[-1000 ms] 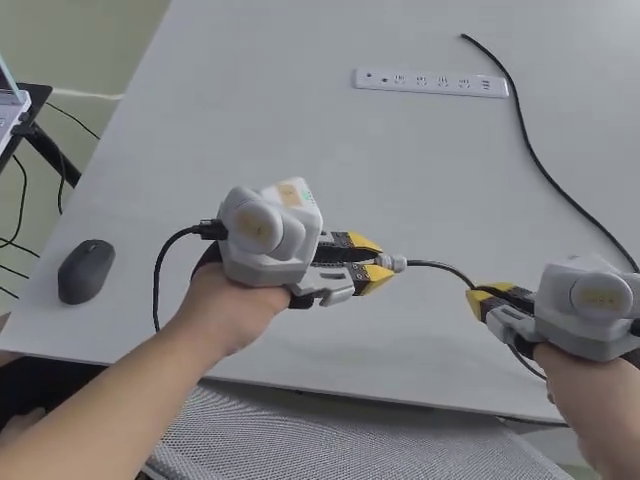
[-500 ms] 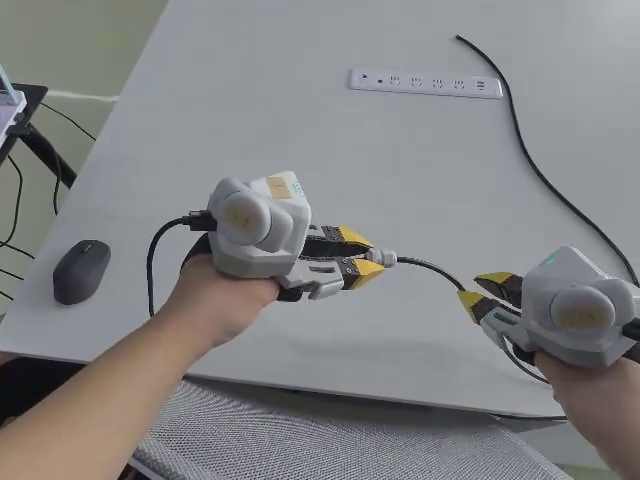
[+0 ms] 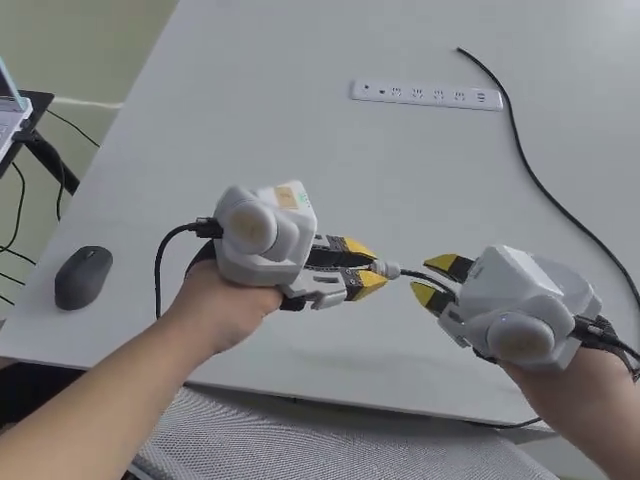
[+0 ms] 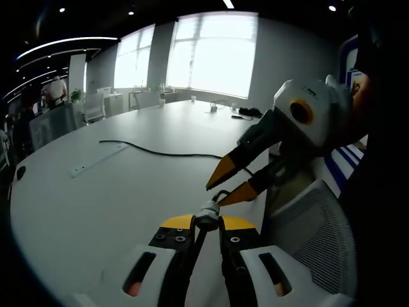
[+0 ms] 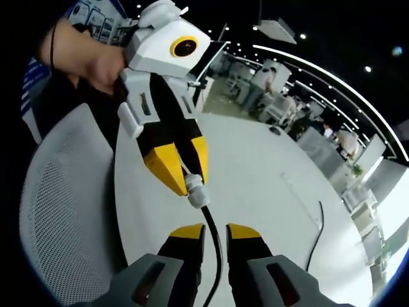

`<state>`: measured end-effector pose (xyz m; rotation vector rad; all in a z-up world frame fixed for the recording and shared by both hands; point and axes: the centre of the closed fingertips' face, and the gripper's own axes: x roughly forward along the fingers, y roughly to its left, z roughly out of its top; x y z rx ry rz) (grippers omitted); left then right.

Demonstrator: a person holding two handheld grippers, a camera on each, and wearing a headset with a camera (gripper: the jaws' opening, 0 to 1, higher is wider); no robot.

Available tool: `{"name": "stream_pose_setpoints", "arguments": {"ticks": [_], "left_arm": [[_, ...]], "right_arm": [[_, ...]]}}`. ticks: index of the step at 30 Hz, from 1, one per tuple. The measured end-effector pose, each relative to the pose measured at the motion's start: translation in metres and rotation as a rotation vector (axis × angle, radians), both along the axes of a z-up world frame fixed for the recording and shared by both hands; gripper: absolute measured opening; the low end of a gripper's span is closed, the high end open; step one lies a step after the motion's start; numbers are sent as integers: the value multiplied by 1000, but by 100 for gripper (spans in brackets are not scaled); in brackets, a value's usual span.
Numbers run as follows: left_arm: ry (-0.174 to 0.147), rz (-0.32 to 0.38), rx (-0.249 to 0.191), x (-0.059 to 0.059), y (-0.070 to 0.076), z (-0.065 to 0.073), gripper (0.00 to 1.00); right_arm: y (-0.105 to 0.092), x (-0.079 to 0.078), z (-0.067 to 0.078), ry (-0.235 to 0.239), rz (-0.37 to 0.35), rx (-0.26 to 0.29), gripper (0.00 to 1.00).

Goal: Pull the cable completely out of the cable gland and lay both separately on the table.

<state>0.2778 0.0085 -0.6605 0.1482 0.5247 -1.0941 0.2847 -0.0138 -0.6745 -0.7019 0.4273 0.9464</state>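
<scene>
Left gripper [image 3: 368, 268] level, clamping cable gland [image 3: 388, 269]; right gripper [image 3: 423, 278] apparently straddling cable [image 5: 214, 246].

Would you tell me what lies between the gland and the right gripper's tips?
A stretch of black cable runs from the gland, held by the left gripper, to between the open jaws of the right gripper; the right gripper view shows it.

A white power strip [image 3: 426, 95] lay flat on the pale table [image 3: 280, 120] ahead of me. A black cord [image 3: 531, 172] curved past the strip's right end and ran toward the table's near right edge. Well left of the strip and nearer to me, a dark computer mouse [image 3: 83, 277] sat by the table's edge. Nearer still, below the table's rim, I saw a grey mesh chair [image 3: 280, 440]. Beyond the strip, in the left gripper view, bright windows [image 4: 211, 54] lined the far wall.
</scene>
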Motion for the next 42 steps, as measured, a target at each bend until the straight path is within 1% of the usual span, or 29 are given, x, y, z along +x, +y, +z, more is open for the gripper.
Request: {"name": "stream_pose_setpoints", "arguments": {"ticks": [3, 4, 5, 6, 9, 11, 14, 17, 21, 23, 26, 31, 33, 34, 36, 38, 39, 42], "left_arm": [[-1, 0, 2, 0, 0, 0, 15], [-1, 2, 1, 0, 0, 0, 15], [-1, 3, 1, -1, -1, 0, 15], [1, 4, 0, -1, -1, 0, 15], [4, -4, -1, -3, -5, 0, 15], [3, -3, 2, -4, -5, -1, 15], [9, 1, 2, -3, -5, -2, 15], [9, 4, 1, -2, -7, -2, 15], [8, 4, 0, -1, -11, -3, 15], [8, 9, -1, 0, -13, -4, 15], [8, 16, -5, 2, -16, -4, 15], [8, 23, -7, 3, -17, -4, 15], [9, 23, -4, 3, -17, -5, 15], [10, 24, -3, 3, -17, -6, 15], [10, 29, -2, 3, -15, -6, 15], [11, 34, -2, 3, -14, -6, 15], [12, 38, -1, 3, -13, -5, 15], [14, 42, 2, 3, -10, -6, 15]], "right_arm": [[4, -1, 2, -15, 21, -17, 7], [5, -1, 2, -26, 35, -32, 6], [6, -2, 1, -45, 58, -65, 6], [8, -3, 2, -58, 77, -66, 5], [10, -6, 0, -45, 84, -65, 3], [10, -7, 0, -49, 89, -73, 1], [8, -6, -1, -30, 78, -53, 1], [6, -6, -1, -26, 73, -41, 1], [0, -4, -3, -9, 51, -25, 0], [-5, -2, -5, 7, 33, -8, 0], [-15, 4, -8, 22, 3, 1, 0], [-29, 9, -14, 85, -69, 58, 0], [-34, 11, -18, 124, -116, 96, 1], [-37, 12, -21, 157, -154, 119, 1], [-41, 13, -25, 185, -197, 148, 1], [-45, 13, -28, 209, -228, 167, 1], [-46, 14, -30, 215, -234, 173, 1], [-53, 16, -36, 234, -292, 191, 1]]}}
